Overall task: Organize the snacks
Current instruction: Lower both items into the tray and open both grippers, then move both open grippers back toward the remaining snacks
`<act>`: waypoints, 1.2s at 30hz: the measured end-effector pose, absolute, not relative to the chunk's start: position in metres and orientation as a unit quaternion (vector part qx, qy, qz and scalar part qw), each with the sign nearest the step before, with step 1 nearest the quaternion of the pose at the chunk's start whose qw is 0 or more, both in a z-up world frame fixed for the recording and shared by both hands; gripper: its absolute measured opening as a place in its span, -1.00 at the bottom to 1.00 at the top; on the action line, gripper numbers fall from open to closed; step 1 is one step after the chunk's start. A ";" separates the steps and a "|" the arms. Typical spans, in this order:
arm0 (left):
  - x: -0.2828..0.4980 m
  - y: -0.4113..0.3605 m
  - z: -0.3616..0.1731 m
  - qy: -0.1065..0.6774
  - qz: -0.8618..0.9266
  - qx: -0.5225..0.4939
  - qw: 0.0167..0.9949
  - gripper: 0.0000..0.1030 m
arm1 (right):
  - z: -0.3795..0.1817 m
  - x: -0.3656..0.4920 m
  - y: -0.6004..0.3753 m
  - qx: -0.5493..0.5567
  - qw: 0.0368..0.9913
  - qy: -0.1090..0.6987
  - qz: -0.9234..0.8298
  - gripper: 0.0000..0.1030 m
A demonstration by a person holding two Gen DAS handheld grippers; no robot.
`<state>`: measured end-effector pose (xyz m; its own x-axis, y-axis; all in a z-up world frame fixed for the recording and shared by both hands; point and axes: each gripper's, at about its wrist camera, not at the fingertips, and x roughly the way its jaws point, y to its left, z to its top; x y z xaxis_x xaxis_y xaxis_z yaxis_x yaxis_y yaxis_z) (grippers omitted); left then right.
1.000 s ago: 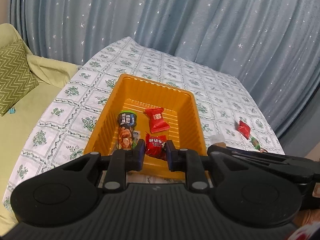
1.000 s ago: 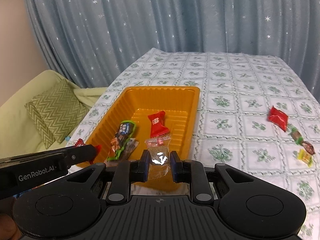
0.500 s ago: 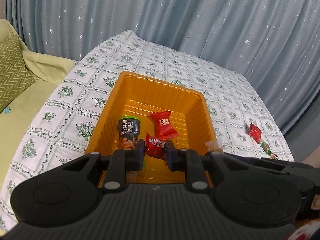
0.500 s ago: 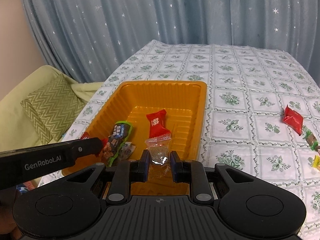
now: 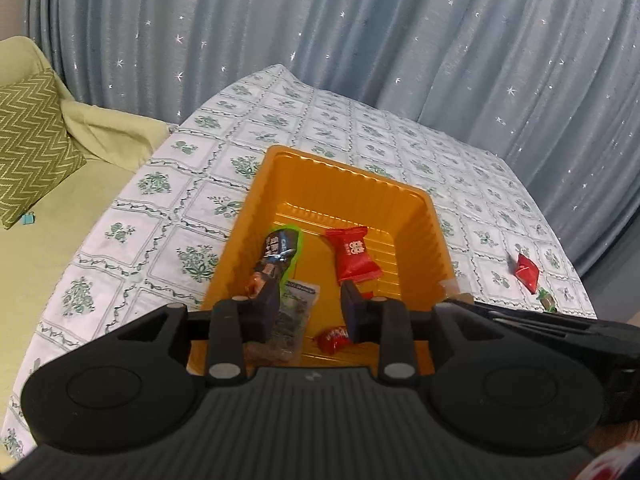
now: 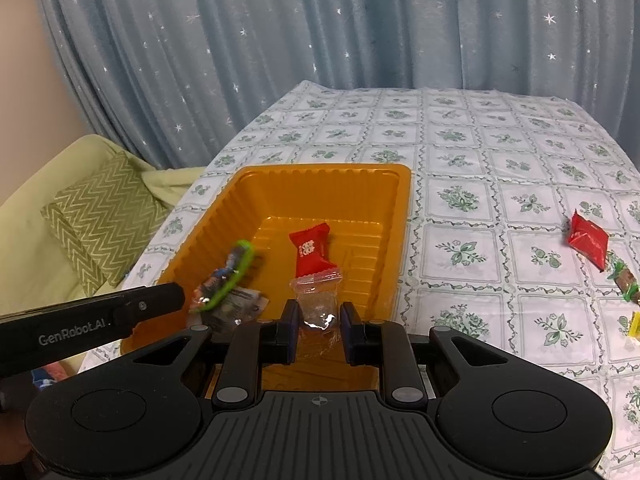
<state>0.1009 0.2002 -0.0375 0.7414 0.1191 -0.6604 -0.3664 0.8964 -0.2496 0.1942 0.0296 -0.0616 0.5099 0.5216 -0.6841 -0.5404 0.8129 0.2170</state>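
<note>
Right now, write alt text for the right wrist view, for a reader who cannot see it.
The right gripper hangs over the near end of an orange tray, a clear snack packet between its parted fingers. In the tray lie a red candy packet and a green-edged snack wrapper; more candies lie on the floral tablecloth to the right.

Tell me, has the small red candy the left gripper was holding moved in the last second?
Yes. The small red candy has dropped from between the left gripper fingers onto the orange tray floor near its front wall.
</note>
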 end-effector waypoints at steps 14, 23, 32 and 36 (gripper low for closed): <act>0.091 0.202 -0.033 0.328 0.131 -0.191 0.916 -0.41 | -0.054 0.199 0.031 0.035 0.866 0.379 0.323 0.19; 0.075 0.188 -0.019 0.321 0.130 -0.187 0.919 -0.09 | -0.036 0.185 -0.005 0.051 0.881 0.375 0.283 0.19; 0.049 0.150 0.001 0.317 0.123 -0.171 0.925 0.29 | -0.023 0.144 -0.044 0.042 0.894 0.374 0.244 0.19; 0.039 0.130 0.007 0.315 0.117 -0.165 0.927 0.40 | -0.014 0.128 -0.063 0.047 0.899 0.370 0.230 0.19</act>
<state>0.0392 0.1301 0.0070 0.7742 0.1137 -0.6227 -0.3217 0.9179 -0.2323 0.1281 -0.0627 -0.0145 0.6203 0.4482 -0.6437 -0.3784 0.8899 0.2549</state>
